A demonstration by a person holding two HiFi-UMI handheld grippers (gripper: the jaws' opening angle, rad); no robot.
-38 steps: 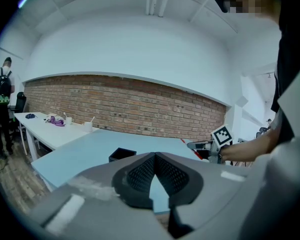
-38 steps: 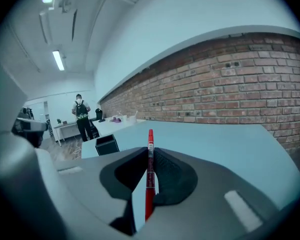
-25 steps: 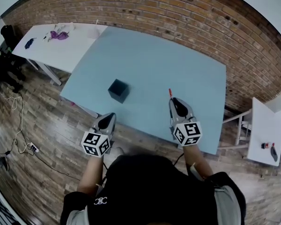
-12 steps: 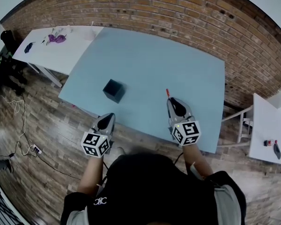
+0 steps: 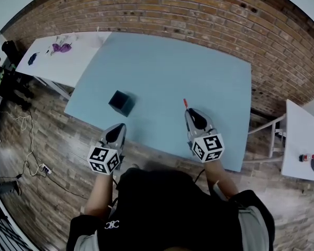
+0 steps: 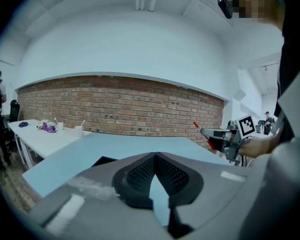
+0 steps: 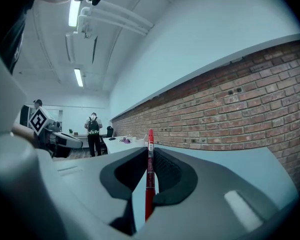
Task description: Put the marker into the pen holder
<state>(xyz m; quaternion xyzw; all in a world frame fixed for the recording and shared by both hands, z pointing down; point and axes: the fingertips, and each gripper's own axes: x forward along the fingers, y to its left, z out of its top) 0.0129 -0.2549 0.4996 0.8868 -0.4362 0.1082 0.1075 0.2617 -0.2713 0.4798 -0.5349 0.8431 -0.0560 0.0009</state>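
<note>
A red marker (image 7: 149,176) stands clamped between the jaws of my right gripper (image 7: 149,156), its tip sticking out past them (image 5: 185,102). That gripper (image 5: 193,114) hovers over the near right part of the light blue table (image 5: 167,72). The pen holder (image 5: 120,102), a dark cube-shaped box, sits near the table's front left edge; in the left gripper view only its dark top edge (image 6: 104,161) shows. My left gripper (image 5: 116,132) hangs just off the front edge, below the holder, its jaws shut with nothing between them (image 6: 154,156).
A brick wall (image 5: 199,9) runs behind the table. A white table (image 5: 57,54) with small items stands at the far left, another white table (image 5: 303,145) at the right. Cables lie on the wooden floor (image 5: 26,140). A person with a backpack (image 7: 94,131) stands far off.
The scene has slid left and slightly up in the head view; the pen holder now appears further left. Both grippers keep their pose, the marker still gripped.
</note>
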